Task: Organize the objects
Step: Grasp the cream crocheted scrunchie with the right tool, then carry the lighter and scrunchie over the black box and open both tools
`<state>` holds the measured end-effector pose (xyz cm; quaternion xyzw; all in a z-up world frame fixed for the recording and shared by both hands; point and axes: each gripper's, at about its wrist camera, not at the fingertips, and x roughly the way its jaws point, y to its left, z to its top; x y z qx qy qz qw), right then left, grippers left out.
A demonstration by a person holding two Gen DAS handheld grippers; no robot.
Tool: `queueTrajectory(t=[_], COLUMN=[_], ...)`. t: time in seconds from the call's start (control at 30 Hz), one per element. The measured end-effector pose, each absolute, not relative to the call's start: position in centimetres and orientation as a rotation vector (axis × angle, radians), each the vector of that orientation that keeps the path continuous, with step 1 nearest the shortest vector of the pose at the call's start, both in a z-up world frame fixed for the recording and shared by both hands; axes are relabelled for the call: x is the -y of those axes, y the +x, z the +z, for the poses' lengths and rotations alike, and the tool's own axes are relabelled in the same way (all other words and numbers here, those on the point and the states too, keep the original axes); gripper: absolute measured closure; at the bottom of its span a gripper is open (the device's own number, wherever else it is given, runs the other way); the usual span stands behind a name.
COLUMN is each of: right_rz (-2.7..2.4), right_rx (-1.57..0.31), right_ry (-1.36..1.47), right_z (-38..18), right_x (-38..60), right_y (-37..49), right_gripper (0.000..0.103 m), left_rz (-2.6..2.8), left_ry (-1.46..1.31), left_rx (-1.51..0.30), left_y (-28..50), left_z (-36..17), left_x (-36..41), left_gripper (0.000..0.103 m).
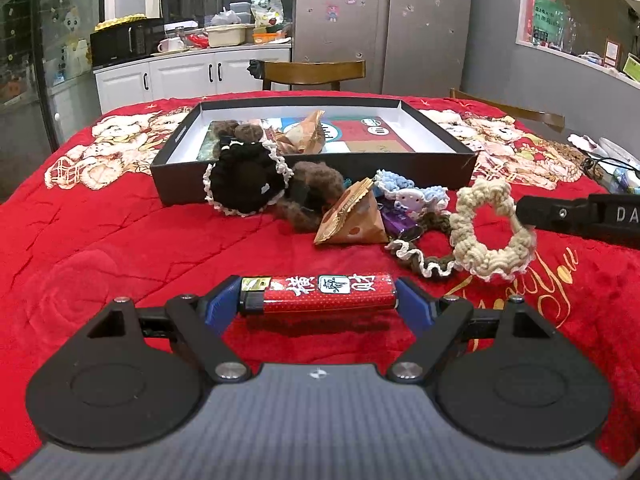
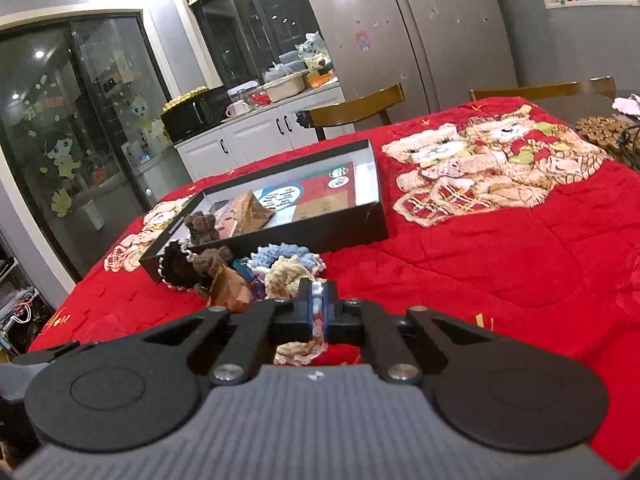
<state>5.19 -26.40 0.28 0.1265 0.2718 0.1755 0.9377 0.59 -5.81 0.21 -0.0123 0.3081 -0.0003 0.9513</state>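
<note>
between left claw (image 1: 320, 300) pads, red lighter (image 1: 326, 293) crosswise

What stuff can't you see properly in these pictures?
- Left wrist view: the purple wrapper is mostly hidden behind the brown paper packet.
- Left wrist view: the front of the black box is covered by the black crocheted scrunchie.
- Right wrist view: the beige crocheted scrunchie is partly hidden by the right gripper.
</note>
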Motion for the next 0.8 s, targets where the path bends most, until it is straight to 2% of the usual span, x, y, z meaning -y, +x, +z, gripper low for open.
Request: queueTrajectory(t=[0.8], right_rz=[0.409], right_rx=[-0.494], right_ry=[0.305], right_z=[3.8], right_x=[24.8], right_y=[5.3], right_gripper=[0.097], left_rz=[-0.039], left_ry=[0.006], left_rx=[-0.503], left_y=[0.2], left_z=[4.6], left_x=[5.5], left_gripper=[0.018])
